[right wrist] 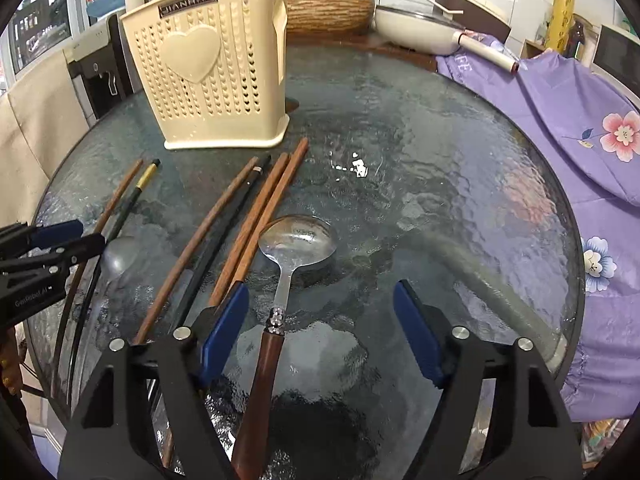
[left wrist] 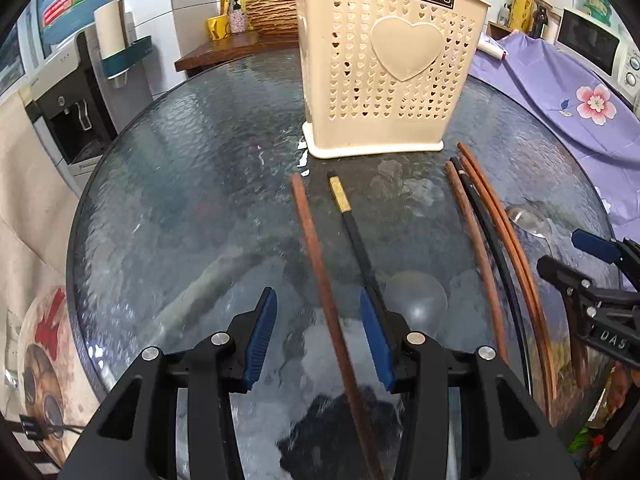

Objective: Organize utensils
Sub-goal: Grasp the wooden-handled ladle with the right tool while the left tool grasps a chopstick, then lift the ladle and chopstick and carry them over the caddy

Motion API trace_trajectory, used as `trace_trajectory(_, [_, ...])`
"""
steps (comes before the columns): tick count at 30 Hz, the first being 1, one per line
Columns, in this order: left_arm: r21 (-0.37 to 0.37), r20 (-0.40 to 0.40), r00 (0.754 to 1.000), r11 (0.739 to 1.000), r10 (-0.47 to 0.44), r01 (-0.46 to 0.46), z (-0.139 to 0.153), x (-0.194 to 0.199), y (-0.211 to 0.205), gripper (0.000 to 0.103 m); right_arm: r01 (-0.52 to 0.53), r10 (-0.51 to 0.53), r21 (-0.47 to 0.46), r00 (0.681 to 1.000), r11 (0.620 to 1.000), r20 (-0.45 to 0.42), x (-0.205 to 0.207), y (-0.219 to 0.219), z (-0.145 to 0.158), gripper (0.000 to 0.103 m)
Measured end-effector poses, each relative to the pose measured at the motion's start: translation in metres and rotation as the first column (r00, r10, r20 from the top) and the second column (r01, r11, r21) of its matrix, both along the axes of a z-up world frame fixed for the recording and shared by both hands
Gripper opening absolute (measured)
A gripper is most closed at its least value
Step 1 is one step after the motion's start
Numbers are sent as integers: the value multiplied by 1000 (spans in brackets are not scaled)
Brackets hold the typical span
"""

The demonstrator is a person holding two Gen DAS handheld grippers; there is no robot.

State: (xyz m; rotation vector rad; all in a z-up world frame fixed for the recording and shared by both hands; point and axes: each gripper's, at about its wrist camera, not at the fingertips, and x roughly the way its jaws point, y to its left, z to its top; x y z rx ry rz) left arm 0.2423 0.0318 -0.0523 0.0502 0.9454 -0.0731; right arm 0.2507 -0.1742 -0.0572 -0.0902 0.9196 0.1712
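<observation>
Two tools are hovering open: your left tool point(left wrist: 318, 336) is straddling a brown chopstick point(left wrist: 320, 276), your right tool point(right wrist: 320, 324) the spoon point(right wrist: 290, 256), gripping neither.

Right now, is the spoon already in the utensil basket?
No, the spoon lies flat on the glass table, between the open fingers of the right gripper, while the basket stands further back.
</observation>
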Motion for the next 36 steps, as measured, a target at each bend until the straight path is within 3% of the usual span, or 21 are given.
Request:
trace_trajectory(14, [-13,-26,1000,1000,-11,10,2,32,4,31,-17,18,16,996,1000,-84,37,7,-2,61])
trace_trajectory(28, [-28,-67,997,999,-25,23,4,57,5,30,-18,19,11,986,1000,-163,54,14,1,57])
trace_trajectory(30, [-20,-72,997,1000,-25,24,3,62,5,28,-18,18,6,985,1000,-171,58,15,1,56])
trace_trajectory(32, [-11,-76,997,1000,-24,23,3,65,4,25,-22,22,1,985,1000,-169,60,17,3,48])
trace_trajectory(36, [7,-76,997,1000,-14,15,2,69,3,19,-28,28,3,986,1000,-164,62,18,3,48])
